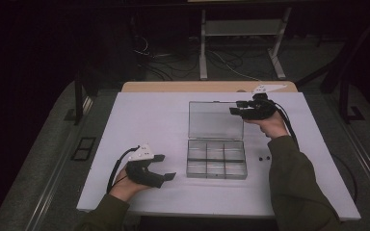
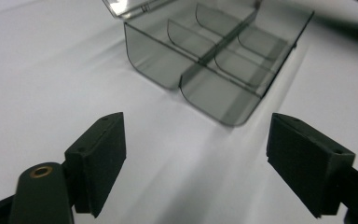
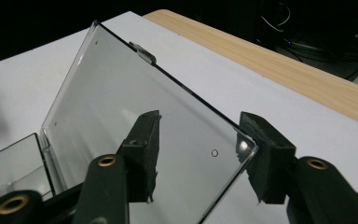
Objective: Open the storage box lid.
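From the high view we see a clear compartment box [image 1: 216, 159] lying in the middle of the white counter [image 1: 139, 120], its lid [image 1: 215, 120] swung up and back. Our left claw [image 1: 166, 167] rests low on the counter just left of the box, spread and holding nothing. Our right claw [image 1: 235, 107] reaches to the lid's far right corner. Two small dark pieces [image 1: 265, 158] lie on the counter just right of the box.

In the left gripper view, the left claw [image 2: 196, 168] stands wide with bare counter between its pads, and the box [image 2: 214, 60] sits ahead, apart from them.

In the right gripper view, the right claw [image 3: 198, 154] straddles the corner of the raised lid [image 3: 135, 121]; the right pad [image 3: 261, 158] looks to touch the edge, the left pad [image 3: 142, 154] stands off, so we see no pinch.
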Demonstrator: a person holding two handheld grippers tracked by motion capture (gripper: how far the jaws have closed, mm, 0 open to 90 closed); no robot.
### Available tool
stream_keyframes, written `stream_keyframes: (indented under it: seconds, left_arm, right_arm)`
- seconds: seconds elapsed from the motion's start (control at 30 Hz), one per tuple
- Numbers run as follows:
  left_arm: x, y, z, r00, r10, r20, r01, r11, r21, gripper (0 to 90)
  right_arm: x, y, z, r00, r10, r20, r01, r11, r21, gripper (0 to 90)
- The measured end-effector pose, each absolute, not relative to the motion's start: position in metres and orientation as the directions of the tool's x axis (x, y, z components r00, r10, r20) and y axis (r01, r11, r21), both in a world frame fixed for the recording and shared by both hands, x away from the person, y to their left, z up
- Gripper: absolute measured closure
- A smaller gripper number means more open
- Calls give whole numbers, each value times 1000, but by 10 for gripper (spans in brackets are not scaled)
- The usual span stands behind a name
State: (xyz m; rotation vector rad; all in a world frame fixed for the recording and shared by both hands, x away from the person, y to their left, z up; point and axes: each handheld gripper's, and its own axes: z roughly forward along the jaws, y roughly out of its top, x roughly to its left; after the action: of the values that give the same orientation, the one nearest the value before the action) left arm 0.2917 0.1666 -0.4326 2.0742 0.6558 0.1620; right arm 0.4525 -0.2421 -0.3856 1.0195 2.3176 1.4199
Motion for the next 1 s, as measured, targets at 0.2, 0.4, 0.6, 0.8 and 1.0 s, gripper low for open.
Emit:
stream_keyframes:
  seconds: [0.2,0.4,0.6,0.8,1.0]
  left_arm:
    - [290,165,-438,855,503,-127,386,-452,804,166]
    - [291,164,-439,848,515,-126,392,-449,803,78]
    - [291,162,-441,847,513,-141,403,-446,799,27]
    - [292,161,-443,850,504,-153,410,-452,792,27]
    - [292,161,-443,851,501,-157,410,-448,794,27]
  right_arm:
    - [455,-242,-389,-723,672,159,449,283,848,469]
    - [459,-242,-395,-714,678,175,471,280,836,446]
    - [463,-242,-401,-701,683,206,503,269,821,428]
    - [467,-244,-407,-688,686,236,532,255,807,418]
    - [469,-244,-412,-676,691,256,553,247,796,405]
